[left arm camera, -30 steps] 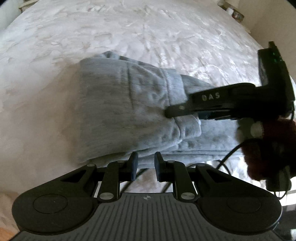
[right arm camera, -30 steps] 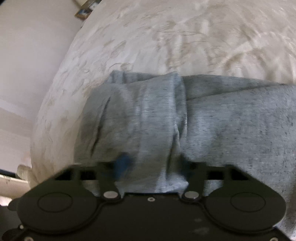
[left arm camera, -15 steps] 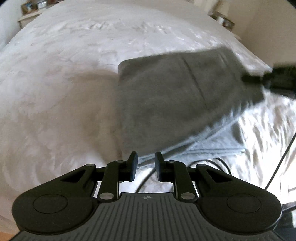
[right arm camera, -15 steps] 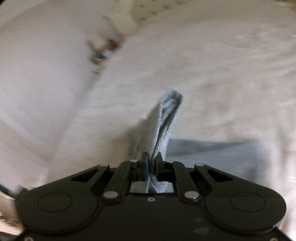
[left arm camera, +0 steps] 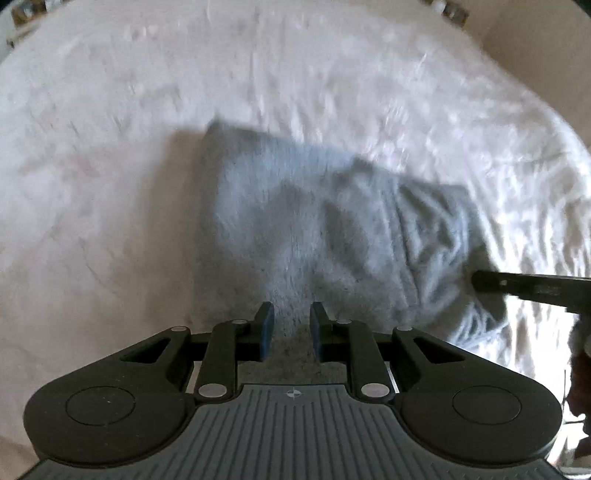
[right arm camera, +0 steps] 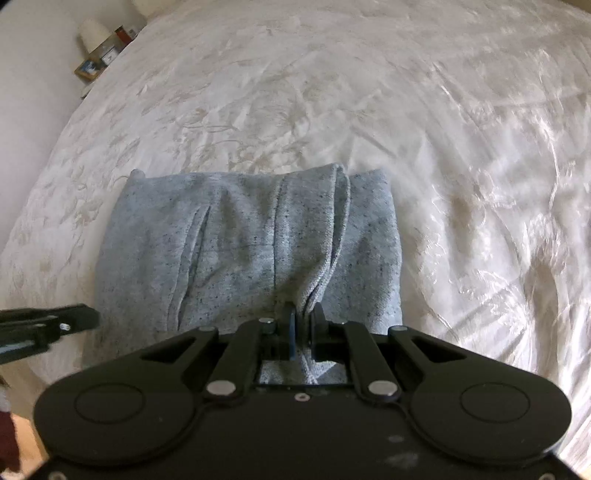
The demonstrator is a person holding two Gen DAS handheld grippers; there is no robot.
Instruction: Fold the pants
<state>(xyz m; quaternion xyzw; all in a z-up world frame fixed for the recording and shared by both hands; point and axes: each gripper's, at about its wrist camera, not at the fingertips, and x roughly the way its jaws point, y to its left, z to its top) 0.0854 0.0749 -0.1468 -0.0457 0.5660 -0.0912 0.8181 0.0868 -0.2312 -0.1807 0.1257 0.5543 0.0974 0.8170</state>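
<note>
The grey pants (right arm camera: 243,251) lie folded into a compact rectangle on the white bedspread (right arm camera: 332,92). My right gripper (right arm camera: 303,325) is shut on the pants' near edge, at the ribbed waistband fold. In the left wrist view the pants (left arm camera: 332,229) show blurred, and my right gripper's fingers (left arm camera: 517,288) reach in from the right onto their right edge. My left gripper (left arm camera: 288,328) hovers over the near edge of the pants, its jaws slightly apart with nothing between them. Its fingers (right arm camera: 55,321) also show at the left in the right wrist view.
A bedside table (right arm camera: 99,62) with a white lamp and small items stands beyond the bed's far left corner. More small items (left arm camera: 447,9) sit past the far right corner in the left wrist view. Wood floor (right arm camera: 22,435) shows at the bed's near edge.
The right gripper closed on the pants' edge, lifted it and carried it over, laying the pants down in a smaller fold. The left gripper stayed empty and shifted over the pants' near edge.
</note>
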